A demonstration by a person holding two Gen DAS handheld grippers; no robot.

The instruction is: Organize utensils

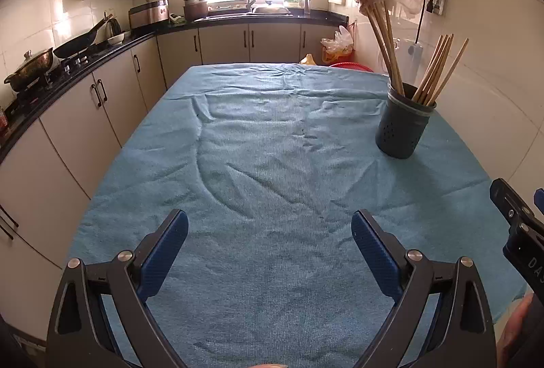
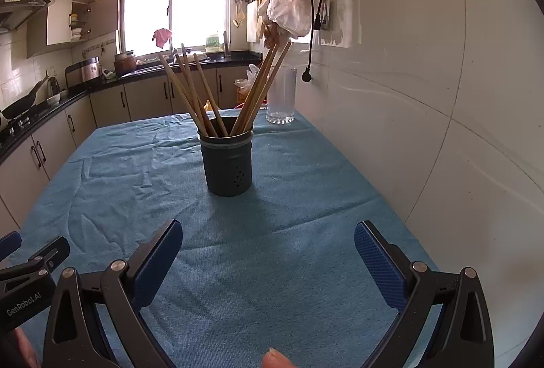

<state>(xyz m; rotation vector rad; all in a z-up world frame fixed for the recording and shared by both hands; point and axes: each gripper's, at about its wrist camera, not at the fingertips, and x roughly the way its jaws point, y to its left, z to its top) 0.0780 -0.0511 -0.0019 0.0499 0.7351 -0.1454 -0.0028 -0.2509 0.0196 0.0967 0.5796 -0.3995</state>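
so the kitchen is narrow, counters on my left, tiled wall on my right, and the blue cloth covers the table. the dark holder stands upright toward the wall side, chopsticks fanned inside, seemingly all gathered. left gripper and right gripper hover spread wide and empty, the holder ahead.

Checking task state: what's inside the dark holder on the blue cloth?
The holder contains wooden chopsticks in two bunches, leaning left and right, with their tops sticking out. The opaque wall hides their lower ends and the holder's bottom, so anything else inside can't be seen.
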